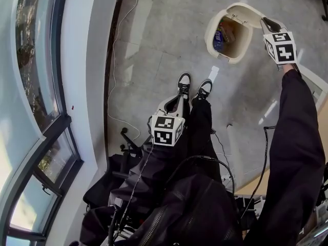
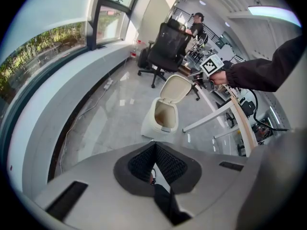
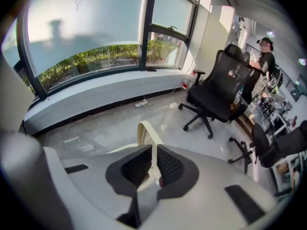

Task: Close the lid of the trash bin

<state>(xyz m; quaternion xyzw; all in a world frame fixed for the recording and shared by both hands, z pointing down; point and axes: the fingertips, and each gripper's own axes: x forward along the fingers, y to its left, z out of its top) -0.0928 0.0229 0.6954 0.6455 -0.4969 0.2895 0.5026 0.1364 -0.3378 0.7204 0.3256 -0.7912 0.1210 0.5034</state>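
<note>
Currently the trash bin (image 1: 211, 35) stands on the glossy grey floor (image 1: 154, 45), ahead of the person's shoes (image 1: 183, 83) and to their right. It is smooth cream plastic, a rounded box shape with soft corners and a thick rolled rim. Its lid (image 1: 246, 12) is up, hinged at the far side; it is a thin, slightly domed shell of the same cream plastic. Inside the bin lies some rubbish (image 1: 219, 37): something blue and something brownish, which I cannot identify further. The right gripper (image 1: 267, 23) is clamped on the lid's free edge; in the right gripper view the thin cream edge stands upright between the black ribbed pads (image 3: 168, 164), which press on it from both sides. The left gripper (image 1: 175, 100) hangs low near the person's legs, well apart from the bin, pointing steeply down. Its pads (image 2: 168, 164) have the same black waffle texture; its jaws are closed tip to tip with nothing between them. Each gripper has a matte grey shell.
</note>
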